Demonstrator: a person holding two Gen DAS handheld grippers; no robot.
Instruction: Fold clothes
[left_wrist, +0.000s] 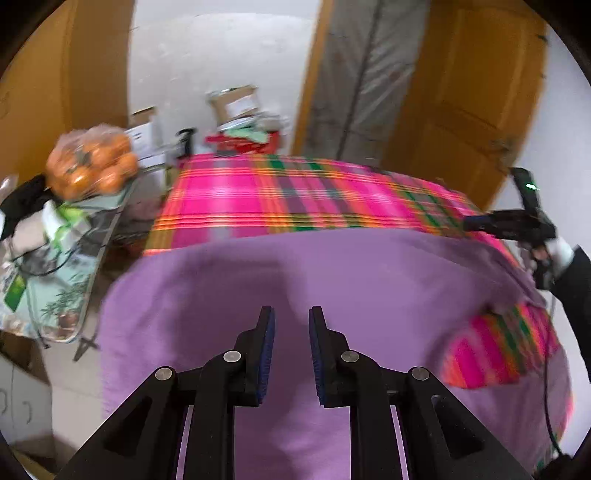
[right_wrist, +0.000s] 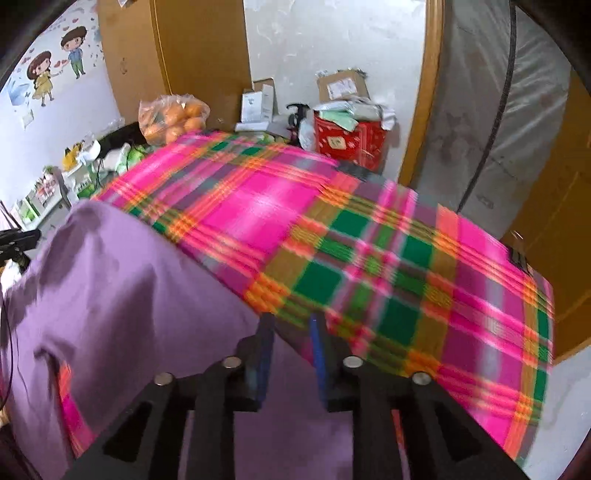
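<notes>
A purple garment (left_wrist: 332, 273) lies spread over the near part of a table covered by a pink, green and orange plaid cloth (left_wrist: 258, 195). My left gripper (left_wrist: 291, 317) hovers over the garment's middle, its blue pads apart and nothing between them. In the right wrist view the purple garment (right_wrist: 110, 277) covers the left side of the plaid cloth (right_wrist: 369, 240). My right gripper (right_wrist: 291, 321) is open just above the garment's right edge. The right gripper (left_wrist: 509, 221) also shows at the far right, held by a gloved hand (left_wrist: 561, 251). The picture is blurred.
A bag of oranges (left_wrist: 92, 162) sits on a cluttered side table (left_wrist: 55, 258) left of the plaid table. Cardboard boxes (left_wrist: 236, 103) and a red box (right_wrist: 351, 140) stand behind it. A wooden door (left_wrist: 472, 92) and a wrapped mattress (right_wrist: 498, 110) rise at the back right.
</notes>
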